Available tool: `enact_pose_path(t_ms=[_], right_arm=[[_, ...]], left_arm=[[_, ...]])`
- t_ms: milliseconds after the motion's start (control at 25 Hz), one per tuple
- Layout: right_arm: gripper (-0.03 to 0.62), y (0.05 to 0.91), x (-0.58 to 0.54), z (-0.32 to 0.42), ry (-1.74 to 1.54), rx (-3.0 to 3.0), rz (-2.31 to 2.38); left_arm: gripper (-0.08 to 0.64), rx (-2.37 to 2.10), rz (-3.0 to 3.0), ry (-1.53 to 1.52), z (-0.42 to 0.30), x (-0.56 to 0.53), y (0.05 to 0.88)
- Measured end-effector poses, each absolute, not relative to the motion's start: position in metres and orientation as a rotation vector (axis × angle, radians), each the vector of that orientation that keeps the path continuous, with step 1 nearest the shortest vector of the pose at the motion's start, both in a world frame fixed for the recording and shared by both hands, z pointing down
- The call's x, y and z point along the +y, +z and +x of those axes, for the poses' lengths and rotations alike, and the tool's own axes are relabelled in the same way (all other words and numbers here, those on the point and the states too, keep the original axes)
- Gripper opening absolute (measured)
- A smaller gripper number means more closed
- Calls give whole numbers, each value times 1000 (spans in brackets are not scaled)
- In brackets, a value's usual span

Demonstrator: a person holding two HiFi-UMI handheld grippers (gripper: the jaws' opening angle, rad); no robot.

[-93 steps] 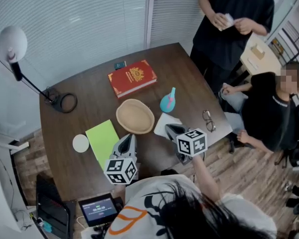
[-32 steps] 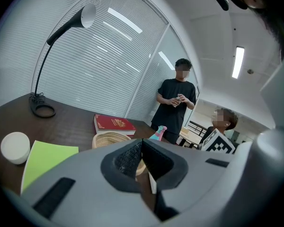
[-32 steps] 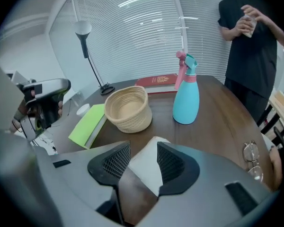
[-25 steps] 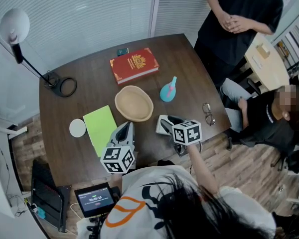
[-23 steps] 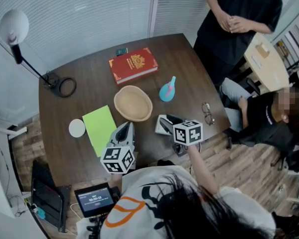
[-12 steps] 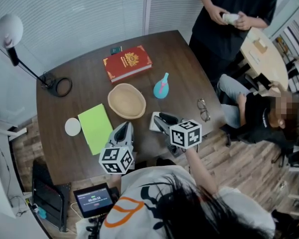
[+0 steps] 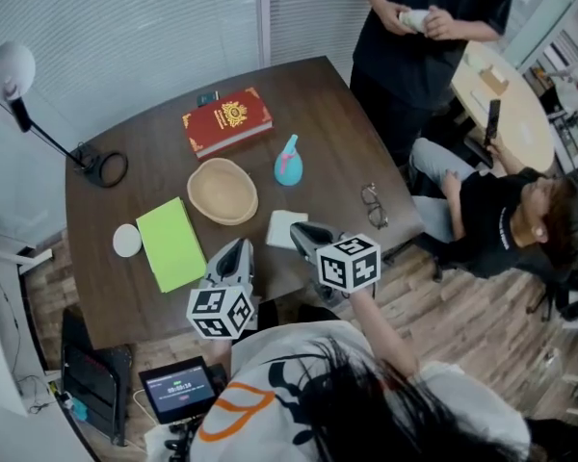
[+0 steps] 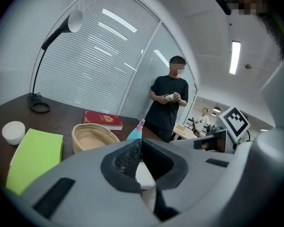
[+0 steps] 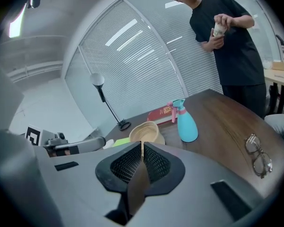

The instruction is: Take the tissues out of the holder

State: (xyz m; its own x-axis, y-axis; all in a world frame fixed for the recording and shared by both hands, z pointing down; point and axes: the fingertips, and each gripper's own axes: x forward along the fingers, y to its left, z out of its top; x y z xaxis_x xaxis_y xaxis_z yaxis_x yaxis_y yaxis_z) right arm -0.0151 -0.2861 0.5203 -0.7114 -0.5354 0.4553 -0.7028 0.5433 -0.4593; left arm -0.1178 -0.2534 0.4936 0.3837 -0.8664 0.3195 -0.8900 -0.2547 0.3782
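A flat white tissue [image 7: 283, 229] lies on the dark table [image 7: 337, 123], between the woven basket [image 7: 223, 191] and the front edge. My right gripper [image 7: 302, 231] reaches its right edge; the jaws are closing. In the right gripper view the pads of that gripper [image 9: 142, 148] stand almost together, with a thin shaded strip of sheet pinched in the slit. My left gripper [image 7: 234, 250] hovers to the left of the tissue, apart from it. Its tips [image 8: 141, 144] meet with nothing held, and white shows through the gap behind them. No separate holder can be made out.
A blue spray bottle [image 7: 288, 162], a red book [image 7: 226, 120], a green pad [image 7: 170, 243], a white disc [image 7: 126, 241], glasses [image 7: 373, 206] and a lamp base [image 7: 101, 168] share the table. One person stands at the far side [image 7: 424, 27]; another sits at the right [image 7: 501, 219].
The head view has drifted, so the table objects sit further left. More of the white tissue shows to the left of the right gripper's tip. The left gripper holds its place.
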Motion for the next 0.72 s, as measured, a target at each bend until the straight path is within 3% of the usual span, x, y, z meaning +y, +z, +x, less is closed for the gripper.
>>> enact_pose_path(t_ms=[720], right_arm=[[15,511,-211,36,867,-2640,813]], left_arm=[[0,-1643,2048,59,-39,-176,499]])
